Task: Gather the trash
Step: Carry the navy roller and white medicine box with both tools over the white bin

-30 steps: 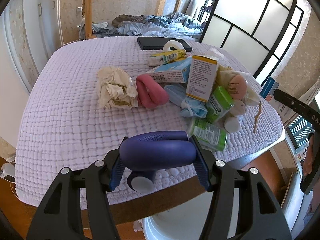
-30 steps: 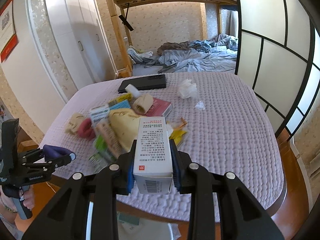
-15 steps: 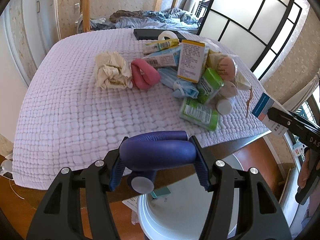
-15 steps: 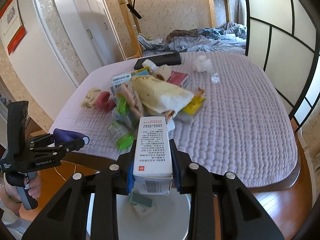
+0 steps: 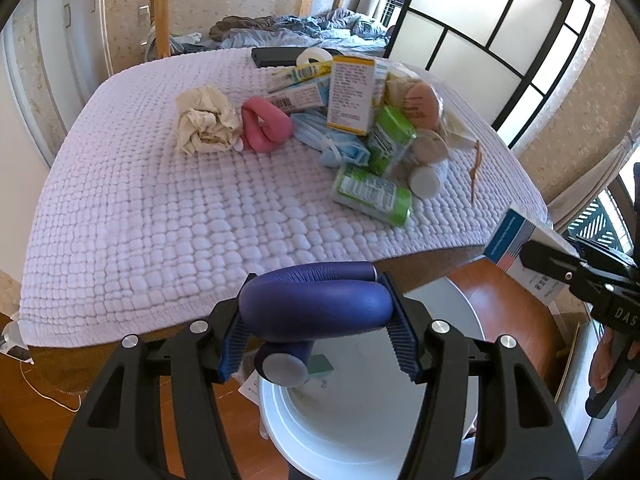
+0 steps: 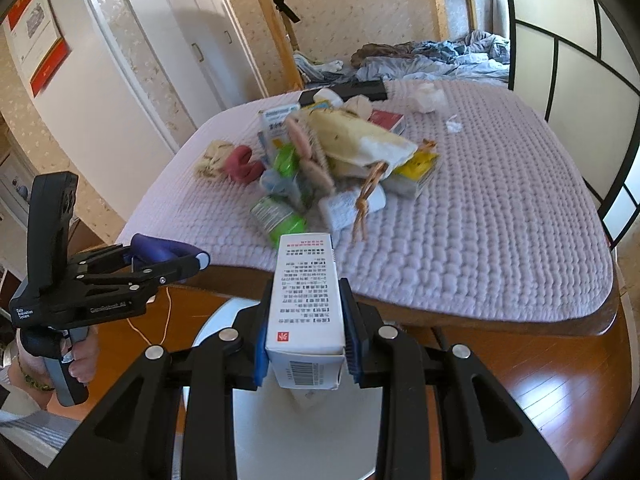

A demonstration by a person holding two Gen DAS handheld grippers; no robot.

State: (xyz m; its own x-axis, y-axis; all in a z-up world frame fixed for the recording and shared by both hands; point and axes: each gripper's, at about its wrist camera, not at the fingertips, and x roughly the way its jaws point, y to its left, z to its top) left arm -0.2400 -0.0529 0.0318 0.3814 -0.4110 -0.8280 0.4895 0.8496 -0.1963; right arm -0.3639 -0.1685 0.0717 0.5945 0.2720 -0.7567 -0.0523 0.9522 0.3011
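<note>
My left gripper (image 5: 316, 344) is shut on a bent purple foam hair roller (image 5: 316, 306), held over the white waste bin (image 5: 320, 424) at the table's near edge. My right gripper (image 6: 306, 350) is shut on a white medicine box (image 6: 306, 304) with a barcode end, above the same white bin (image 6: 304, 432). In the right wrist view the left gripper (image 6: 172, 266) with the purple roller (image 6: 160, 252) shows at the left, a hand below it. A heap of trash lies on the lilac quilted cover (image 5: 200, 208): crumpled paper (image 5: 206, 120), pink roller (image 5: 266, 124), green packets (image 5: 372, 194), boxes.
A black flat object (image 5: 276, 56) lies at the table's far edge, with an unmade bed behind it. Panelled sliding doors (image 5: 500, 40) stand to the right and white cupboards (image 6: 160, 48) to the left. A white tissue (image 6: 428, 96) lies apart on the cover. The floor is wood.
Both grippers have drawn back from the table towards its near edge. The white bin now fills the space under both of them. Each still holds its item.
</note>
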